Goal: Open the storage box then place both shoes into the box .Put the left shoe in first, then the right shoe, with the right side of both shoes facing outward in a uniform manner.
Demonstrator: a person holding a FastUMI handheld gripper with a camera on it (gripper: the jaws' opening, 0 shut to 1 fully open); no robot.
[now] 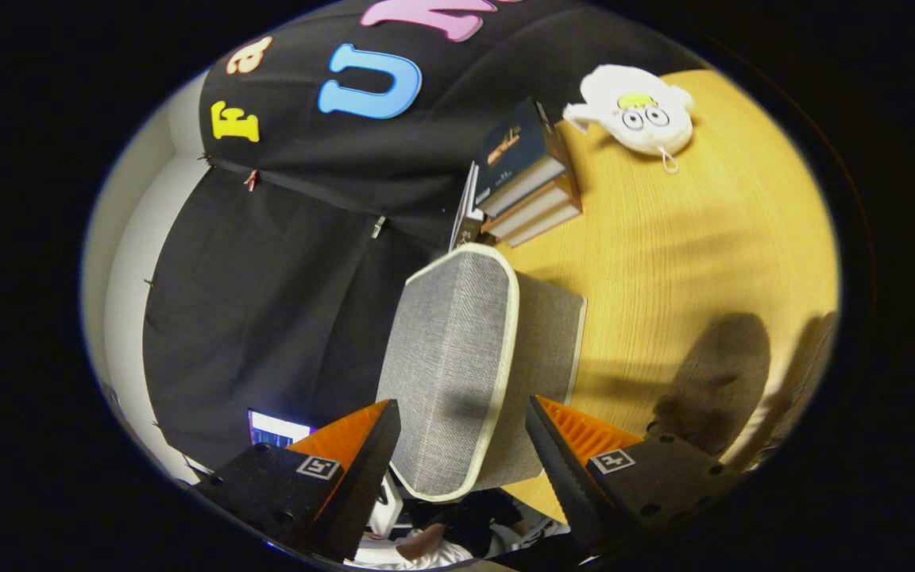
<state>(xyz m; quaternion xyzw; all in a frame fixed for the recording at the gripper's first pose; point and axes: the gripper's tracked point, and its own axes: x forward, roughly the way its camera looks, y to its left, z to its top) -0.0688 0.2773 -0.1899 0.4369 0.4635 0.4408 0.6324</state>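
The grey fabric storage box (449, 357) with cream piping stands on the wooden table (712, 238), seen tilted. Its lid lies flat on top, and I see no gap under it. My gripper (461, 403) is open, its fingers standing wide apart on either side of the box's near end. The box's piped edge (501, 381) runs between the fingers; neither finger visibly presses on it. Something white and black (384, 508) shows below the box between the fingers; I cannot tell what it is.
A stack of books (529, 179) lies just beyond the box. A white plush toy (638, 111) sits farther off on the table. A lit screen (273, 429) glows near one finger. A person's arm (426, 544) shows beneath the box.
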